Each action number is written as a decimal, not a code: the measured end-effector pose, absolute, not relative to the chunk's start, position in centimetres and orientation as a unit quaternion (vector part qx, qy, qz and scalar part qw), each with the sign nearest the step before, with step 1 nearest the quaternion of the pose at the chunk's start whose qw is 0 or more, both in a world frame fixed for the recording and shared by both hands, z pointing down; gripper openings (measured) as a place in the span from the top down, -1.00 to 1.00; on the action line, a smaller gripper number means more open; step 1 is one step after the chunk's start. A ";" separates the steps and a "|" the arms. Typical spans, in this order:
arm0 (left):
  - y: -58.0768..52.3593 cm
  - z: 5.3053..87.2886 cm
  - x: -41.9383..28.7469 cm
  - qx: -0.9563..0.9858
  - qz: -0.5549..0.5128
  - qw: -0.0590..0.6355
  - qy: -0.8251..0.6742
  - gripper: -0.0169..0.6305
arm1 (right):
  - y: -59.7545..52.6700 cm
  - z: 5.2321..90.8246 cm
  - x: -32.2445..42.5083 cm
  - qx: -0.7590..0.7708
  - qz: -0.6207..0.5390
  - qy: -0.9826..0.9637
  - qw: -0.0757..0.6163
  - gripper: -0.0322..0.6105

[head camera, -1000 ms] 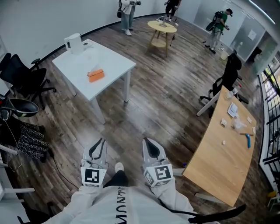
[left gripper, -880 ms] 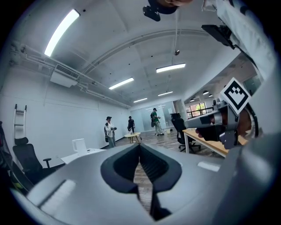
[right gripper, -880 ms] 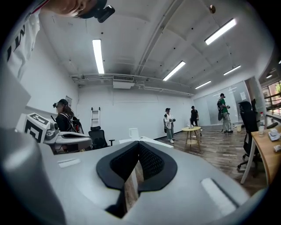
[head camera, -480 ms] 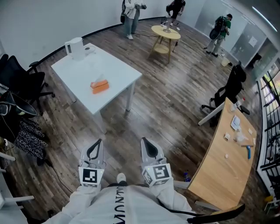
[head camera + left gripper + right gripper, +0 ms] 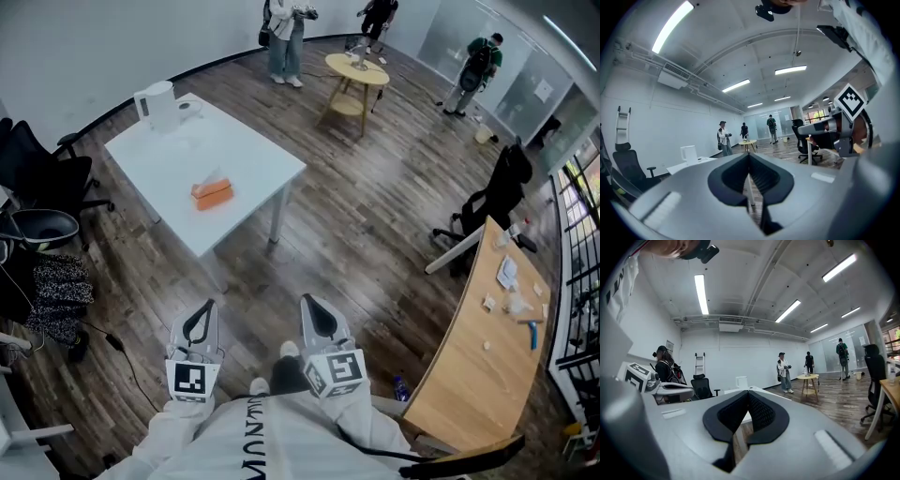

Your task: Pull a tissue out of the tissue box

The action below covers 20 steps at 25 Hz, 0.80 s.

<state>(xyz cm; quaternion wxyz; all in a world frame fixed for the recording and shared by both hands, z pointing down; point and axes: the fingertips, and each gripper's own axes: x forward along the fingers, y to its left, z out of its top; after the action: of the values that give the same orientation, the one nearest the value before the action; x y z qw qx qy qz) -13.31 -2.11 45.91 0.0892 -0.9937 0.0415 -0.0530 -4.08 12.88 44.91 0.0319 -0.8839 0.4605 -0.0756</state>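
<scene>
tissue box (image 5: 212, 194), orange and rectangular, on smooth white table (image 5: 239, 150); left tool (image 5: 209, 304) and right tool (image 5: 307, 301) closed, empty.

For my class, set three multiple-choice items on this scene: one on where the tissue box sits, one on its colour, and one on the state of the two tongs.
1. Where is the tissue box?
A. on the round table
B. on the white table
C. on the floor

2. What colour is the tissue box?
A. blue
B. green
C. orange

3. How are the left tongs and the right tongs?
A. both shut and empty
B. both wide open
C. one grips a tissue

Answers:
1 B, the head view shows the box lying near the middle of the white table top.
2 C, its sides are plainly orange.
3 A, each gripper view shows the pads meeting with nothing between them.
</scene>
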 end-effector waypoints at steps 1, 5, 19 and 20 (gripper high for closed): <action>-2.3 46.0 -13.1 -0.994 -0.055 0.089 0.042 0.96 | 12.7 45.0 -3.7 -0.883 -0.077 0.461 0.033 0.89; -3.6 46.4 -11.7 -0.992 -0.062 0.092 0.055 0.96 | 11.4 45.6 -1.9 -0.878 -0.079 0.470 0.034 0.89; -8.3 46.5 -1.5 -0.983 -0.093 0.097 0.129 0.96 | 5.1 46.8 10.4 -0.840 -0.104 0.530 0.044 0.89; -8.6 46.4 -0.8 -0.981 -0.094 0.097 0.137 0.96 | 4.6 46.8 11.4 -0.836 -0.105 0.536 0.044 0.89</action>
<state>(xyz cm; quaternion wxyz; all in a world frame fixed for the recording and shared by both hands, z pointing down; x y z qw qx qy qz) -0.76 -8.61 46.36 0.0967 -0.9814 0.1367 -0.0941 11.37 4.57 46.77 0.0442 -0.8362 0.5365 -0.1051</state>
